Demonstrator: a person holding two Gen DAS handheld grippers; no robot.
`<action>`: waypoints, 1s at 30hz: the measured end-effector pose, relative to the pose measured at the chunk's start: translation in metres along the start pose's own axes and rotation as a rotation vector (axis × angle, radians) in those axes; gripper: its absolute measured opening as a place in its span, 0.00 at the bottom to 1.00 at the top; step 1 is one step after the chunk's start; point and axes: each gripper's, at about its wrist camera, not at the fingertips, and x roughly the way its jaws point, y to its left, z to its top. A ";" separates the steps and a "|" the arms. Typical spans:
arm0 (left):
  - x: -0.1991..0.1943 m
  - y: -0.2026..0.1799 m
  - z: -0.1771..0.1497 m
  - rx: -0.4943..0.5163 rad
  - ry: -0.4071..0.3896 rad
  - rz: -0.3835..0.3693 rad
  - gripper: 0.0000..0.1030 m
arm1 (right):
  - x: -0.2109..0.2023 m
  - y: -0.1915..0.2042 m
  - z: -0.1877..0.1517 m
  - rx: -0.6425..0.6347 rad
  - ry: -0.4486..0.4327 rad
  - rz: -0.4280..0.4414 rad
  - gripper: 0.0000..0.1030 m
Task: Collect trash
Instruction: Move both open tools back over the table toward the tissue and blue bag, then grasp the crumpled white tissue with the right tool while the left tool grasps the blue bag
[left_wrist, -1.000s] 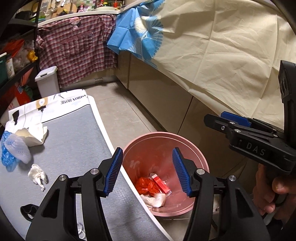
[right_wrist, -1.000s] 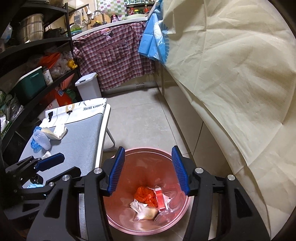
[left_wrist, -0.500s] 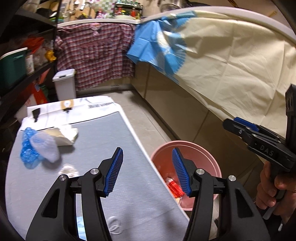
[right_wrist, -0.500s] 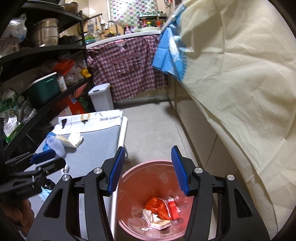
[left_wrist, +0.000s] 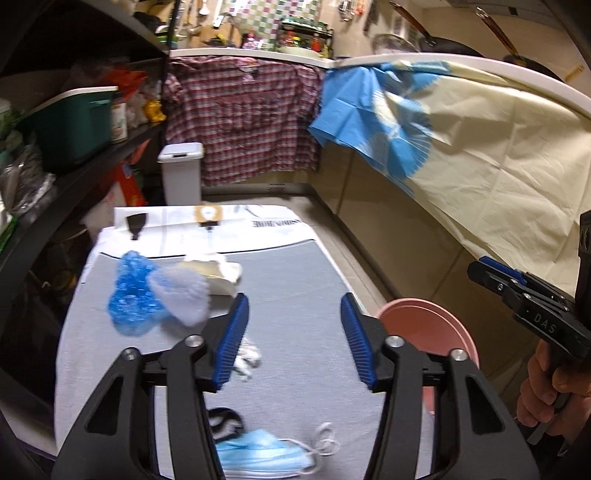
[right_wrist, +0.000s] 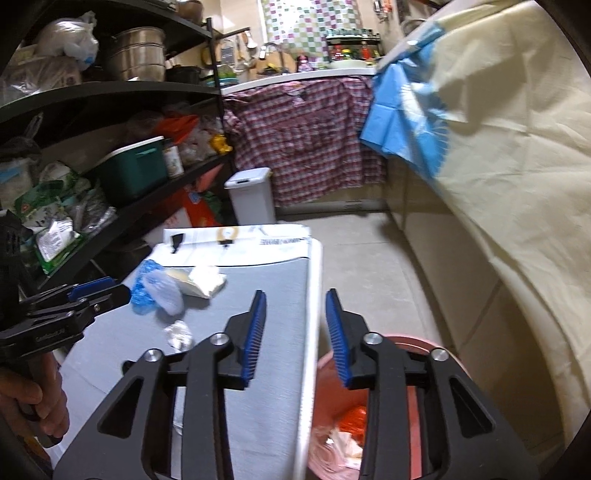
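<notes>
On the far left of the grey table, a blue crinkled plastic piece is seen lying against a pale wrapper, with a cream paper box just behind them. The left gripper is being held level above the table's near half, its jaws spread wide and nothing between them. A crumpled white scrap is lying just under its left finger, and a light blue face mask is resting at the near edge. To the right, the pink bin is standing on the floor beside the table, with red and white trash inside. The right gripper is being held over the table's right edge and the bin's rim, jaws released and empty, gripped by a hand.
</notes>
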 end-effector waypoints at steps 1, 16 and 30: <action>-0.001 0.009 0.002 -0.012 -0.003 0.010 0.44 | 0.003 0.005 0.000 -0.004 0.000 0.010 0.24; -0.002 0.132 0.013 -0.181 -0.015 0.171 0.27 | 0.090 0.100 -0.017 -0.066 0.081 0.208 0.19; 0.061 0.199 -0.016 -0.216 0.096 0.225 0.23 | 0.152 0.126 -0.041 -0.090 0.228 0.288 0.23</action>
